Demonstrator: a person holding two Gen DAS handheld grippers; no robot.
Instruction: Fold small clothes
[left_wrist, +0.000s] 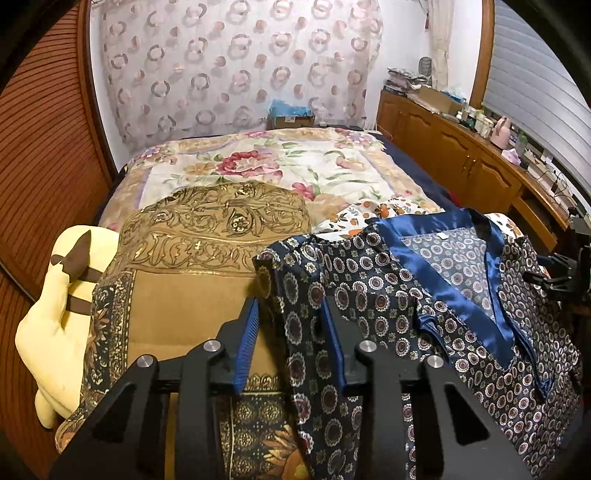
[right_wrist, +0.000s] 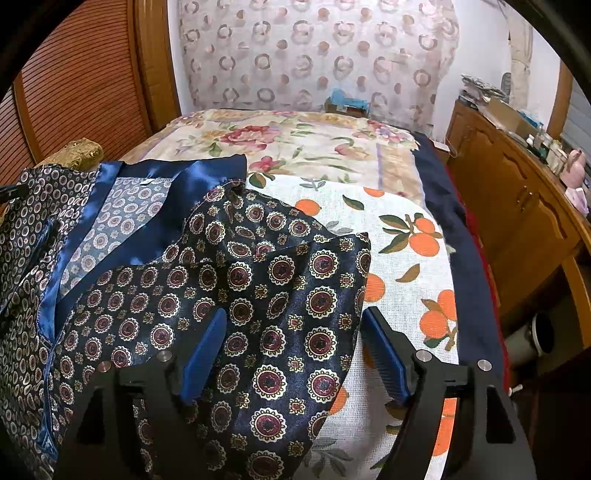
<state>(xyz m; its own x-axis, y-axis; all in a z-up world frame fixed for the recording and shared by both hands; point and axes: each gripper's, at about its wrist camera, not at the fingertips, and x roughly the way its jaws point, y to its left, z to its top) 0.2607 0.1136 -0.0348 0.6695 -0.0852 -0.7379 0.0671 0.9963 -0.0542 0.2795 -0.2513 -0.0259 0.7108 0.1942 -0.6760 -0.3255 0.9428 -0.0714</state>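
Blue-padded left tool (left_wrist: 290, 341) straddles the patterned top's (left_wrist: 388, 295) sleeve edge without clenching it — placed to pinch; right tool (right_wrist: 295, 350) gapes, released, over the other sleeve.

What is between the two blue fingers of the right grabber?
The navy patterned shirt: its sleeve lies between the right gripper's open fingers, in the right wrist view.

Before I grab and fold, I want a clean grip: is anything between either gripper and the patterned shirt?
Nothing visible. The left gripper straddles the shirt's left edge; the right gripper stands open over its right sleeve, with only cloth between the fingers.
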